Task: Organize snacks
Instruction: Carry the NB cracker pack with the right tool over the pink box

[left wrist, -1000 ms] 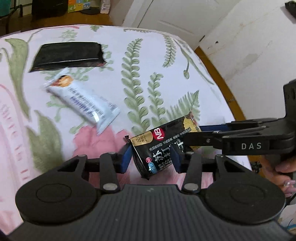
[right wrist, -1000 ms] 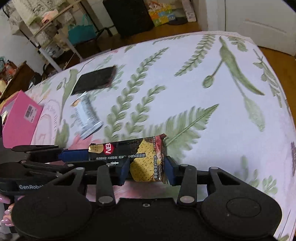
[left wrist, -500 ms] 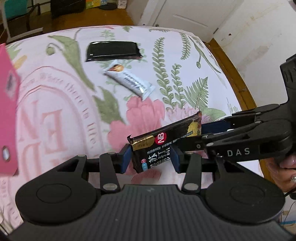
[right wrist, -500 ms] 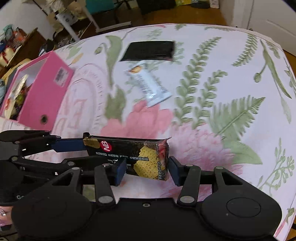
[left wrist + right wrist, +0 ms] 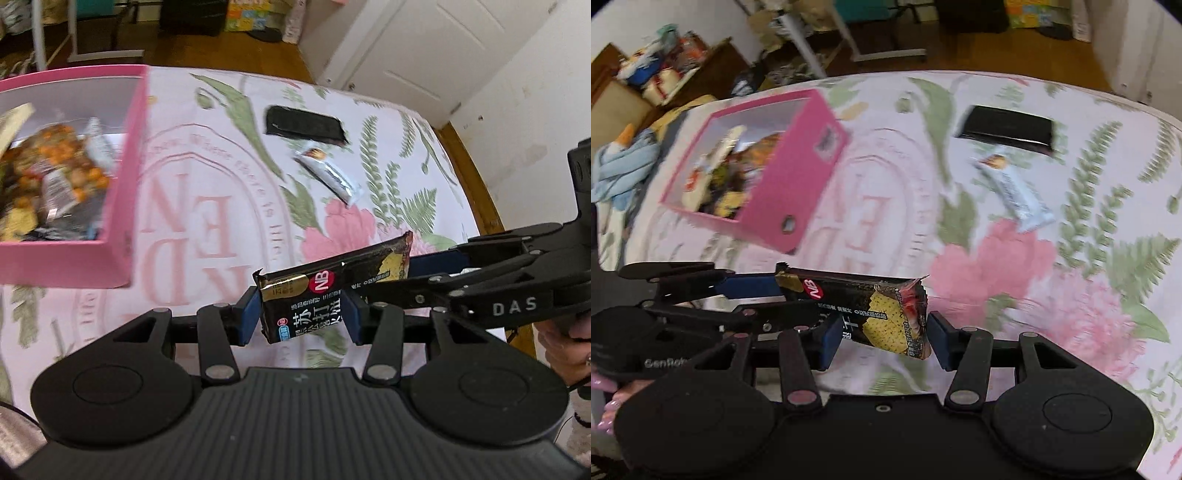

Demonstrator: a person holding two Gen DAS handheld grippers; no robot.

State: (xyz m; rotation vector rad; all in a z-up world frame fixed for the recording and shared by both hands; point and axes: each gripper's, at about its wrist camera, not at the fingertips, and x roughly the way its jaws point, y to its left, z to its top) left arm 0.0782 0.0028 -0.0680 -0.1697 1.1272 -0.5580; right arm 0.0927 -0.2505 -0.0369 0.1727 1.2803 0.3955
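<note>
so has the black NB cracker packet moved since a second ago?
Yes. The black NB cracker packet, held by both grippers, has travelled left, toward the pink box.

Two grippers: left gripper (image 5: 301, 319) and right gripper (image 5: 881, 341). One black cracker packet (image 5: 332, 284), shared between both. One pink box (image 5: 122, 184) near the left edge of the floral-covered bed (image 5: 221, 206), its contents too blurred to count. Two loose snacks toward the bed's far edge: one black wrapper (image 5: 304, 125) and one white snack bar (image 5: 328, 173).
</note>
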